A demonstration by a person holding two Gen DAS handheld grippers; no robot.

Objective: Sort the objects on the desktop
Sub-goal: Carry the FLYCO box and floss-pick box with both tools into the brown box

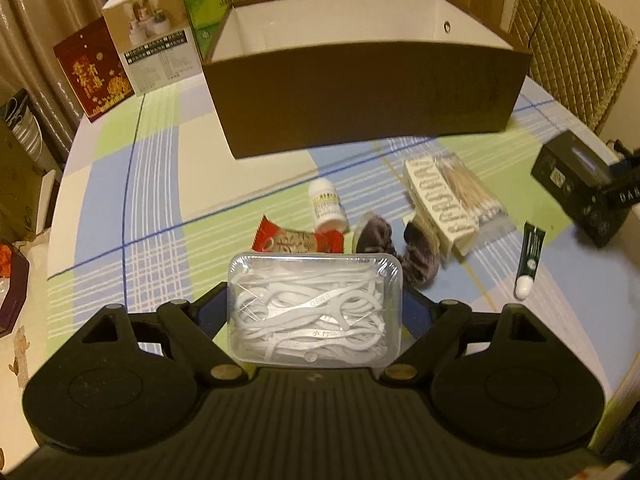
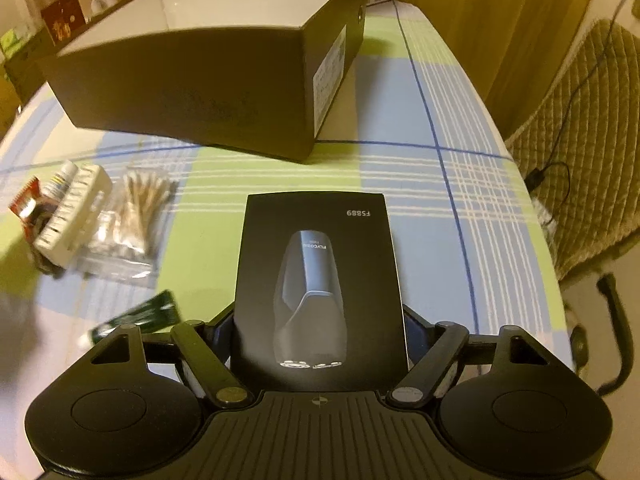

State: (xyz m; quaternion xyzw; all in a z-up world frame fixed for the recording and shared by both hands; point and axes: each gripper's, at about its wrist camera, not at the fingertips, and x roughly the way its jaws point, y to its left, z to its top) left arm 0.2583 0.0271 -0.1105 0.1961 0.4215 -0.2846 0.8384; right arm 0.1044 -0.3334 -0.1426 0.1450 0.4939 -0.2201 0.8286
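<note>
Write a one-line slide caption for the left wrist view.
Left tool grips a clear box of floss picks above the checked tablecloth, facing the open brown box with small items scattered between.

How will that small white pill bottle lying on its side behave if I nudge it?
The white pill bottle lies on its side on the tablecloth, so it will probably roll rather than slide. It looks small and light, likely skittering away. The red snack packet beside it may stop it.

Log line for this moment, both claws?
left claw: shut on floss case | right claw: shut on shaver box | brown box: open, ahead | both items: not in it
</note>
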